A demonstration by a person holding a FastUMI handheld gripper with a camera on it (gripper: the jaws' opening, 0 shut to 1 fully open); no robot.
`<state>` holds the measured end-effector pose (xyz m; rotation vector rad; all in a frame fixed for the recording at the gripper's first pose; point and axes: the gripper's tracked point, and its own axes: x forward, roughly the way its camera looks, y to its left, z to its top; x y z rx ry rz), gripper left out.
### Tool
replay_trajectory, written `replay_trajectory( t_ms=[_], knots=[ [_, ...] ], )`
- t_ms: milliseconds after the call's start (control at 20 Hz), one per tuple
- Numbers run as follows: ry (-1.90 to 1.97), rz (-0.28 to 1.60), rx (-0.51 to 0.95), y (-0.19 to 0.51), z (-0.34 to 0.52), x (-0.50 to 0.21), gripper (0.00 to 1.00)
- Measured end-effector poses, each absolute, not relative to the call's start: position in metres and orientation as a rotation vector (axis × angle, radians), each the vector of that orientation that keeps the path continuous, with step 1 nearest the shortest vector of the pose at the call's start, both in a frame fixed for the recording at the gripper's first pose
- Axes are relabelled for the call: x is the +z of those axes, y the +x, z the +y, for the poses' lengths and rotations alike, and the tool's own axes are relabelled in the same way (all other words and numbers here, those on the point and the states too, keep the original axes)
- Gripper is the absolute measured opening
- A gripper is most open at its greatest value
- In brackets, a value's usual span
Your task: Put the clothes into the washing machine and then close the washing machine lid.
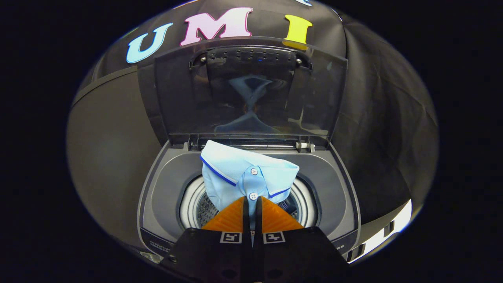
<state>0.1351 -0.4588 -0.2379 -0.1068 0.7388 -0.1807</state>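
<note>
Pinching the light-blue polo shirt (243, 177) by its placket, the hand-held gripper (252, 204) is hanging it above the washing machine drum (192, 206); lowering deeper before releasing looks wise.

A black cloth wall (377, 118) hangs well beyond the gripper (251, 199) and runs round to its right, where the fabric falls in long loose creases. Off to the gripper's left stands a smooth, dull grey-brown panel (106, 157), with a narrow dark band (103, 79) slanting across its top. Low on the gripper's right lies a bright white strip (404, 214); small dark rectangular pieces (389, 228) sit on it, too small to identify.
</note>
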Motion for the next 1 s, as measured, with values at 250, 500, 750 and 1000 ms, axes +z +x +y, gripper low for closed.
replay_trajectory(
  t_ms=[250, 500, 750, 1000],
  knots=[
    [-0.094, 0.741, -0.176, 0.129, -0.461, -0.237, 0.05],
    [-0.104, 0.842, -0.172, 0.142, -0.464, -0.266, 0.05],
    [-0.094, 0.918, -0.188, 0.149, -0.471, -0.285, 0.05],
    [-0.105, 0.947, -0.188, 0.150, -0.477, -0.297, 0.77]
  ],
)
